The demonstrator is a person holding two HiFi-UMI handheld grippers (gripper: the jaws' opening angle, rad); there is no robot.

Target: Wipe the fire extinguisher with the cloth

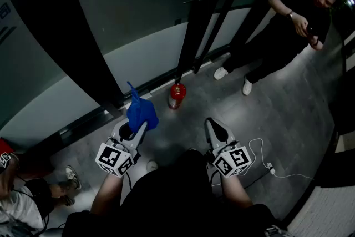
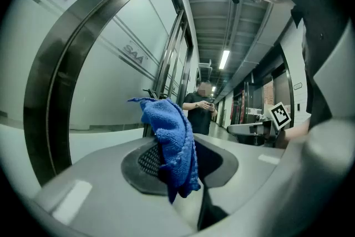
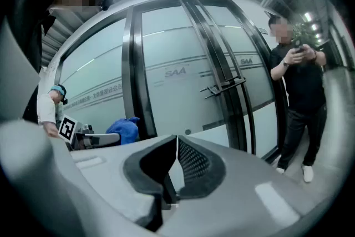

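Note:
A small red fire extinguisher [image 1: 176, 95] stands on the grey floor at the foot of the glass wall. My left gripper [image 1: 135, 126] is shut on a blue cloth [image 1: 141, 110], which bunches up above the jaws, left of and nearer than the extinguisher. In the left gripper view the blue cloth [image 2: 172, 144] hangs over the closed jaws. My right gripper [image 1: 215, 129] is shut with nothing in it, to the right of and nearer than the extinguisher. The right gripper view shows the blue cloth [image 3: 124, 130] at left; the extinguisher is out of both gripper views.
A frosted glass wall with dark metal door frames [image 1: 208, 14] runs behind the extinguisher. A person in black [image 1: 283, 25] stands at the right, another person [image 1: 22, 197] crouches at lower left. A white cable [image 1: 266, 166] lies on the floor at right.

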